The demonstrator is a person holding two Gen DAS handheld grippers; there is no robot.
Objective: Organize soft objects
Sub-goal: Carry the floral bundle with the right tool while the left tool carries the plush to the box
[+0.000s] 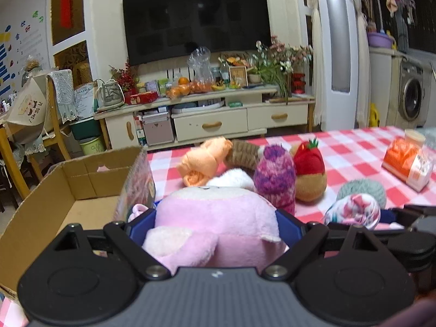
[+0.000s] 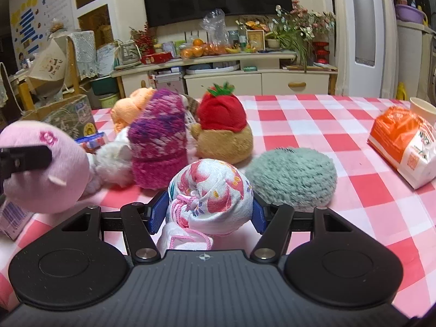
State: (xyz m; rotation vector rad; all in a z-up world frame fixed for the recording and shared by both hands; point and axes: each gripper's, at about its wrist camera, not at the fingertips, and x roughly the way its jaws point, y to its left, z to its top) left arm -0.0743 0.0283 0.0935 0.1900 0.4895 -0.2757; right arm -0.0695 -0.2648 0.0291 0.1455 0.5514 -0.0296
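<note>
My left gripper is shut on a pink plush toy, held just right of an open cardboard box. The same plush shows at the left of the right wrist view. My right gripper is shut on a white floral drawstring pouch, which also shows in the left wrist view. On the checked tablecloth lie a purple knitted hat, a strawberry-capped brown plush, a grey-green fuzzy pad, an orange cloth and a white fluffy item.
An orange-and-white packet and a paper cup lie at the table's right. A small printed carton sits at the left edge. Beyond the table stand a TV cabinet, chairs and a washing machine.
</note>
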